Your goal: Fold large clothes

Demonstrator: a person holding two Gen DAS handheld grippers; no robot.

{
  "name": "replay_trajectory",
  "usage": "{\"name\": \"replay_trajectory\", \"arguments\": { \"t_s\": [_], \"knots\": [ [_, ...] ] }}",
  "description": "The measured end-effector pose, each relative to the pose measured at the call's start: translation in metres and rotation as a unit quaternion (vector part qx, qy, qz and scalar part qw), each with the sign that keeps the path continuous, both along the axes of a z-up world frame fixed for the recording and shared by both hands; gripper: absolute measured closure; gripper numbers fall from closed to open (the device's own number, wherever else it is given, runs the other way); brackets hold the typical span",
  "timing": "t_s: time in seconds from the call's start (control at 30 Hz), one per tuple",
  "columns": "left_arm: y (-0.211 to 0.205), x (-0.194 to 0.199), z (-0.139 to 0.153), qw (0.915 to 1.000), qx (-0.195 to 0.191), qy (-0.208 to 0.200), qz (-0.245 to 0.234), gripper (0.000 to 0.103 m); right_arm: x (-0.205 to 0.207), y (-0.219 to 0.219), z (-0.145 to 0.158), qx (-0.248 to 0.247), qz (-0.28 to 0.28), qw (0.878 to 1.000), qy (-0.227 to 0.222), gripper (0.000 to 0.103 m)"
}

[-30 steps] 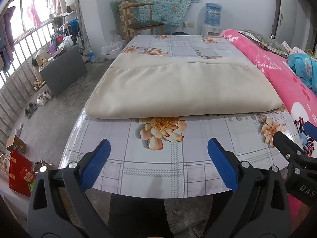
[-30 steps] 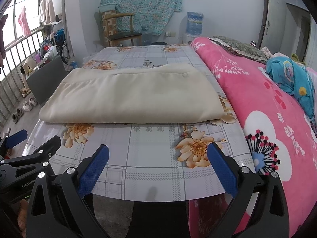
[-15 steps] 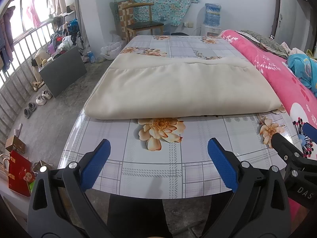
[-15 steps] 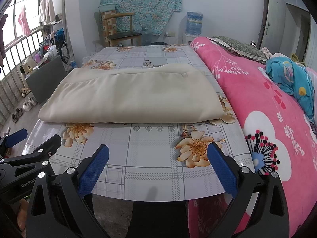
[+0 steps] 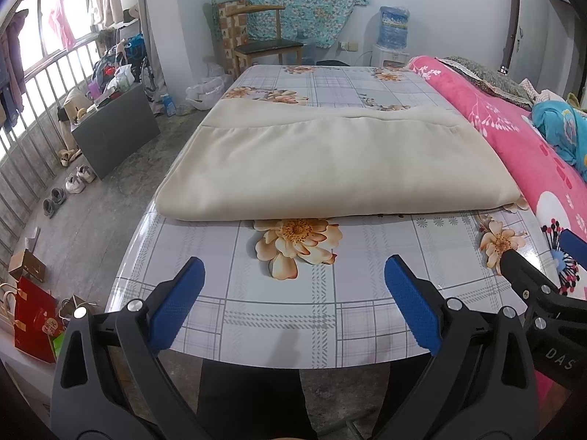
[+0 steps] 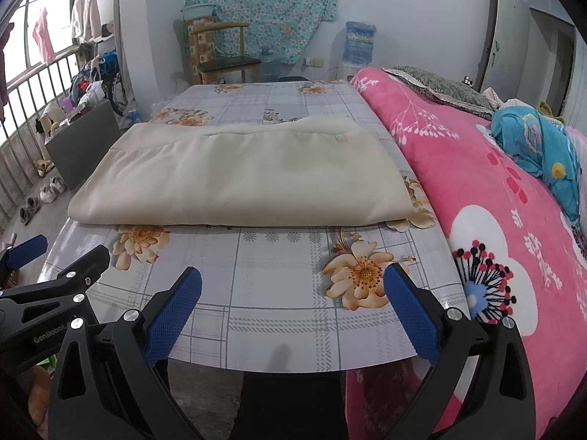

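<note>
A cream folded garment (image 5: 330, 168) lies flat in the middle of the worktop (image 5: 293, 315), which carries a checked cloth with orange flowers. The left hand-held gripper (image 5: 293, 304) hovers over the near edge of the worktop, its jaws spread wide and holding nothing. The right hand-held gripper (image 6: 293, 304) is beside it, also wide and empty. A pink blanket (image 6: 495, 201) lies just to the right of the worktop.

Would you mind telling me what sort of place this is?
Probably a lived-in bedroom at home: a bed under a pink blanket, a water dispenser by the wall, and shoes on the floor.
</note>
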State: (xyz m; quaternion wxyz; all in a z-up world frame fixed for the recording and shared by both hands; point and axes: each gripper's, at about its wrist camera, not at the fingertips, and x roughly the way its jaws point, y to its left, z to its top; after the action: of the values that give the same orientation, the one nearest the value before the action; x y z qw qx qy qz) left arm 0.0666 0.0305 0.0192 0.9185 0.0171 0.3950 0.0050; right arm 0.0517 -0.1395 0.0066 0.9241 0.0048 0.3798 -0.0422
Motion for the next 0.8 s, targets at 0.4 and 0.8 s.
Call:
{"name": "replay_trajectory", "arguments": {
  "t_s": [0.4,0.8],
  "knots": [
    [0.0002,0.0,0.0002,1.0,0.0,-0.001,0.0,0.008,0.0006,0.0003,0.0001,-0.002,0.0,1.0,-0.001,0.006],
    [-0.0009,0.0008,0.0006,1.0,-0.001,-0.001,0.0,0.008,0.0004,0.0006,0.001,-0.004,0.001,1.0,-0.001,0.006]
  ]
}}
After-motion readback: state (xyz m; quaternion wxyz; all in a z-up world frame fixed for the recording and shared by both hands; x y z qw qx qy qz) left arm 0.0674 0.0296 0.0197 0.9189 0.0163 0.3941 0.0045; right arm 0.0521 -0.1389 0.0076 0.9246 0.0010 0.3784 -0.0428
